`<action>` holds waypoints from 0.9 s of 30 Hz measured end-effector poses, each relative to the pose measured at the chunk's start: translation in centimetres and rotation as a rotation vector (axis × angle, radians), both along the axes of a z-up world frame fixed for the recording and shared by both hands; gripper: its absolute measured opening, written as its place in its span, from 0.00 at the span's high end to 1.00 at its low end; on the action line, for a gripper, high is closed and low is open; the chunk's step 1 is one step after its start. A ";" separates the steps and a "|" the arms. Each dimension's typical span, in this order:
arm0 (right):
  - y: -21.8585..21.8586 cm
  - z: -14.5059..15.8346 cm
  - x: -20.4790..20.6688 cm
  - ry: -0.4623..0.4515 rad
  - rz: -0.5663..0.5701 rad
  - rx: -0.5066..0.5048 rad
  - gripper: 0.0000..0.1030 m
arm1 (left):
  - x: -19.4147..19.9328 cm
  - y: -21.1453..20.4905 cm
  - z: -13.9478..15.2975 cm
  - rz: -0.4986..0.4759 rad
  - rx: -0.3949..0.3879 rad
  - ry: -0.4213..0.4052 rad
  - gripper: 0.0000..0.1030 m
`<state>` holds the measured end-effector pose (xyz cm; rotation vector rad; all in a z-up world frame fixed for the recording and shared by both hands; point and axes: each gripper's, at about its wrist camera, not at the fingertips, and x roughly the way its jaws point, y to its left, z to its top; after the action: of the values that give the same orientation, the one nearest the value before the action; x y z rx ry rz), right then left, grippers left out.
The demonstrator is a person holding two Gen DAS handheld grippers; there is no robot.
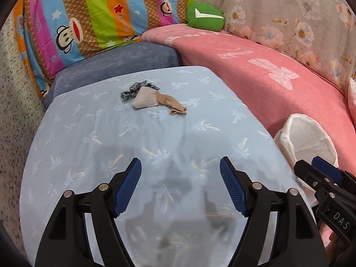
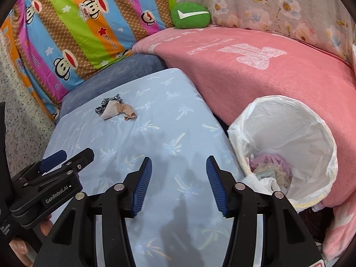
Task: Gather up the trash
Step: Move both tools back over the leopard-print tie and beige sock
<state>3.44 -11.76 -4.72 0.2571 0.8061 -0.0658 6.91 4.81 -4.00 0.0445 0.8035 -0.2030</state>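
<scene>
A small heap of trash (image 1: 153, 99) lies on the far part of a pale blue palm-print cloth (image 1: 89, 138): a beige wad, a tan crumpled strip and a black-and-white speckled scrap. In the right wrist view the same heap (image 2: 115, 109) sits far ahead to the left. My left gripper (image 1: 180, 170) hovers open over the near cloth, nothing between its blue pads. My right gripper (image 2: 179, 169) is open too, above the cloth beside a bin with a white liner (image 2: 311, 120) holding crumpled waste. The bin (image 1: 311, 133) also shows at the right of the left wrist view.
A pink blanket (image 2: 255, 71) lies right of the blue cloth, behind the bin. A striped monkey-print pillow (image 1: 89, 17), a green cushion (image 1: 204, 16) and a floral cover (image 1: 289, 11) line the back. Speckled floor (image 1: 13, 111) is on the left. A hand (image 2: 20, 244) shows at lower left.
</scene>
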 end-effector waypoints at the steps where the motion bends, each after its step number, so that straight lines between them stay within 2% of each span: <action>1: 0.4 0.0 0.4 0.001 0.004 -0.005 0.45 | 0.3 0.5 -0.1 0.012 0.001 0.002 0.27; 9: 4.1 -0.4 4.7 0.020 0.050 -0.024 0.32 | 3.0 5.9 -1.2 0.108 0.018 0.021 0.22; 15: 7.0 -1.1 8.9 0.035 0.078 -0.024 0.28 | 5.9 9.3 -1.8 0.166 0.044 0.021 0.19; 20: 9.7 -1.7 13.0 0.041 0.116 -0.031 0.28 | 8.6 11.1 -1.7 0.193 0.063 0.001 0.15; 27: 12.8 -2.7 19.6 0.025 0.176 -0.044 0.28 | 13.7 12.3 -2.3 0.186 0.036 -0.007 0.14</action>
<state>23.01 1.00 -7.39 0.1429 0.8482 0.0782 20.63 17.12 -6.28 0.0042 0.7994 -0.0124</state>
